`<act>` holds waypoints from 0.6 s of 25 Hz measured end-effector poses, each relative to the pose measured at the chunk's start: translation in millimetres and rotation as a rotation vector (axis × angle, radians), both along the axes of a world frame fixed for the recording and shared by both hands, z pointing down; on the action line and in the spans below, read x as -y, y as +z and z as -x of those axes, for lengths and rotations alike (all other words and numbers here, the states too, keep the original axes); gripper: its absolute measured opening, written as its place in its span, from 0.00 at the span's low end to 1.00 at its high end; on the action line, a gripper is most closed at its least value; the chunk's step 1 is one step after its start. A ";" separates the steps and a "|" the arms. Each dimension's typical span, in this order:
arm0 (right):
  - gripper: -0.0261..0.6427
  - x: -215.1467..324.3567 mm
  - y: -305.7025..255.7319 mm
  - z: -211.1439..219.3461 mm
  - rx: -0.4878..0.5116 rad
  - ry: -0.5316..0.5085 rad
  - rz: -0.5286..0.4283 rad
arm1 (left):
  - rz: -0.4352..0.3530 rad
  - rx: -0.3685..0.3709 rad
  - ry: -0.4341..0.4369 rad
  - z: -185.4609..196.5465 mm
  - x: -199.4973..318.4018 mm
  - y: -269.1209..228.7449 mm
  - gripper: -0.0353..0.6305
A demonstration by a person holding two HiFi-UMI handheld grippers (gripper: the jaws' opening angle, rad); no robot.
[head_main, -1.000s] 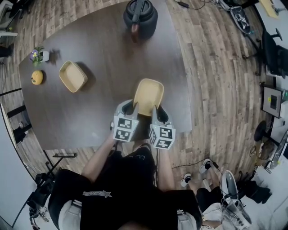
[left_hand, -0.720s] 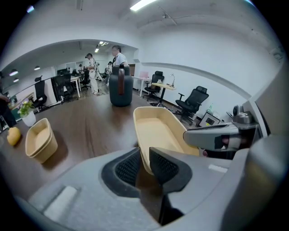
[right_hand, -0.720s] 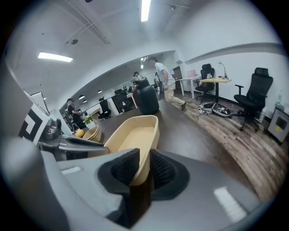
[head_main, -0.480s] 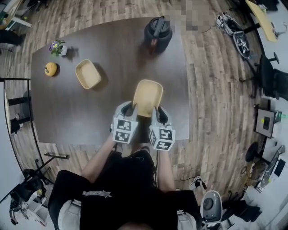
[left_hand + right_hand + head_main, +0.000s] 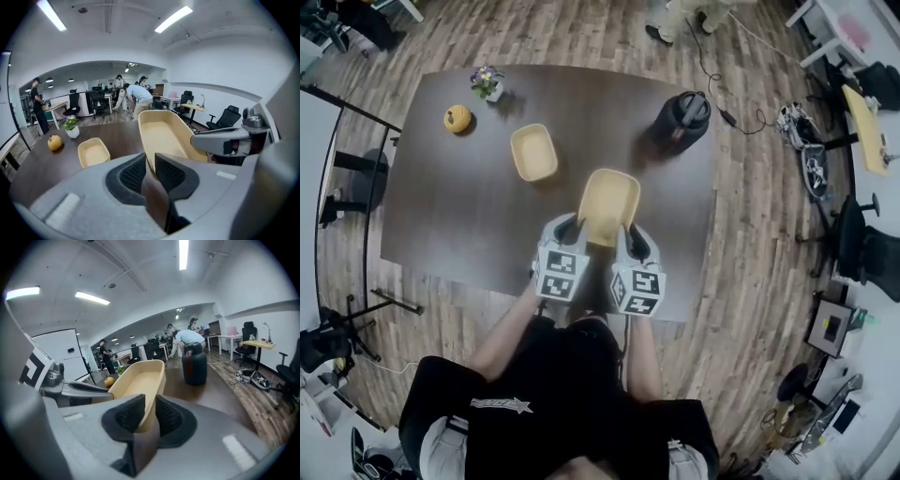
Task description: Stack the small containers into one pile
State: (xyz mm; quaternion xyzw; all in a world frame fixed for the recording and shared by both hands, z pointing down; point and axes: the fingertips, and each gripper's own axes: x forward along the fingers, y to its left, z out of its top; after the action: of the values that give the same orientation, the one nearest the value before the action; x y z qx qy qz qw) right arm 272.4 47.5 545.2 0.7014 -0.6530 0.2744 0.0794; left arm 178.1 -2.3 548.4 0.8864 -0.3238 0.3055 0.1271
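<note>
A light yellow container [image 5: 607, 202] hangs tilted above the dark table [image 5: 469, 225], held by its near rim on both sides. My left gripper [image 5: 572, 225] is shut on the left part of that rim, whose wall sits between the pads [image 5: 151, 164]. On the right part, my right gripper [image 5: 628, 228] clamps the wall the same way [image 5: 151, 416]. A second, matching container [image 5: 533, 152] lies open side up on the table, farther away and to the left; the left gripper view shows this second container [image 5: 93, 152] too.
A black jug [image 5: 682, 117] stands at the table's far right. A small orange pumpkin [image 5: 457, 118] and a little flower pot [image 5: 487, 80] sit at the far left. Wooden floor surrounds the table; people and office chairs are in the background.
Both grippers have risen with the yellow container between them. The table now looks smaller and lower, and the second container appears closer to the held one in the head view.
</note>
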 end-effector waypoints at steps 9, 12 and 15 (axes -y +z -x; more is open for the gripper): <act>0.14 68.5 -22.8 69.4 -0.026 -0.172 -0.034 | -0.029 -0.037 -0.174 77.0 51.7 -21.5 0.15; 0.14 93.5 -25.8 84.5 -0.032 -0.209 -0.035 | -0.020 -0.049 -0.210 93.7 71.7 -24.3 0.15; 0.14 118.4 -23.9 100.5 -0.039 -0.244 -0.026 | -0.004 -0.050 -0.249 110.6 91.9 -20.5 0.15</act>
State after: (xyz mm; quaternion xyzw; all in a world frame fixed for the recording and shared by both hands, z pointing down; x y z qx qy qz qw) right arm 171.9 -70.9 521.3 0.6227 -0.7355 0.2407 0.1157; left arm 67.5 -94.2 527.9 0.8468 -0.4288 0.2646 0.1703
